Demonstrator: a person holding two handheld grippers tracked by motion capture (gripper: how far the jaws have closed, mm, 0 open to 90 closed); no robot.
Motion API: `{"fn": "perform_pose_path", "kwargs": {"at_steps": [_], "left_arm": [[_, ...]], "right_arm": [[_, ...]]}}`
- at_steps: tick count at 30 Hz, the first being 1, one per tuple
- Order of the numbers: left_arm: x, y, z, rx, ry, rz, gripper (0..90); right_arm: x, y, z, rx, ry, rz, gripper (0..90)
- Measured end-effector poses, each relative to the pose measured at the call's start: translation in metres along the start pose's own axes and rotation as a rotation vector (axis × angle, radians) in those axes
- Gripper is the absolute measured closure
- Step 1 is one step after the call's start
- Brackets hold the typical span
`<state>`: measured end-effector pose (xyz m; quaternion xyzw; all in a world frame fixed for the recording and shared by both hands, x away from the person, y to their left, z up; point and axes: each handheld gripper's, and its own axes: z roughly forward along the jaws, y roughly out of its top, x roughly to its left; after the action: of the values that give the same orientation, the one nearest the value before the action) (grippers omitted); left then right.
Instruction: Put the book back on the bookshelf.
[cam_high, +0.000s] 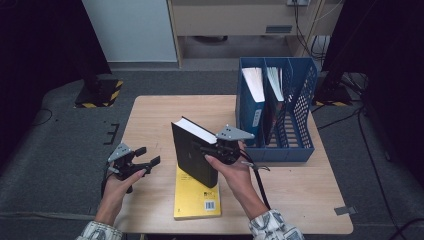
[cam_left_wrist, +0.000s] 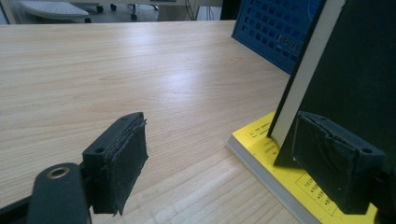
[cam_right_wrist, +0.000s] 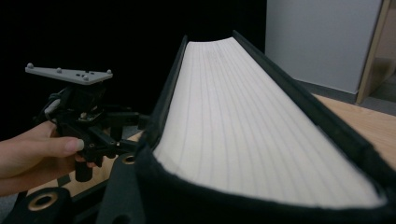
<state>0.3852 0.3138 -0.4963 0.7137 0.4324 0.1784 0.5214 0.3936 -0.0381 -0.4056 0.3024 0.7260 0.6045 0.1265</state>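
Two tongs: R gripper (cam_high: 212, 149) clamps black book (cam_high: 192, 152) upright; L gripper (cam_high: 148, 156) wide open, empty.

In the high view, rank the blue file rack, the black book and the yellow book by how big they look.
1. Blue file rack, clearly the largest.
2. Black book, held upright by the right gripper.
3. Yellow book.
The black book hides part of the yellow one and sits higher, nearer the camera, so ranks 2 and 3 are unsure.

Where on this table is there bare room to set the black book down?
Bare wood spans the table left of the black book, from the far edge to the left gripper, and the near right corner. The blue file rack fills the far right; the yellow book crowds the near middle.
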Motion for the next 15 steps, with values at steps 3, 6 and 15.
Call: {"fn": "perform_pose_path", "kwargs": {"at_steps": [3,6,15], "left_arm": [[0.003,-0.002,0.0,0.022,0.038,-0.008,16.2],[0.007,-0.005,0.002,0.046,0.068,-0.022,13.8],[0.018,-0.012,0.004,0.13,0.16,-0.016,8.3]], "right_arm": [[-0.005,0.004,-0.008,-0.011,-0.017,0.018,53.0],[-0.009,0.009,-0.016,-0.015,-0.033,0.014,53.0],[-0.014,0.017,-0.035,-0.009,-0.072,0.026,53.0]]}}
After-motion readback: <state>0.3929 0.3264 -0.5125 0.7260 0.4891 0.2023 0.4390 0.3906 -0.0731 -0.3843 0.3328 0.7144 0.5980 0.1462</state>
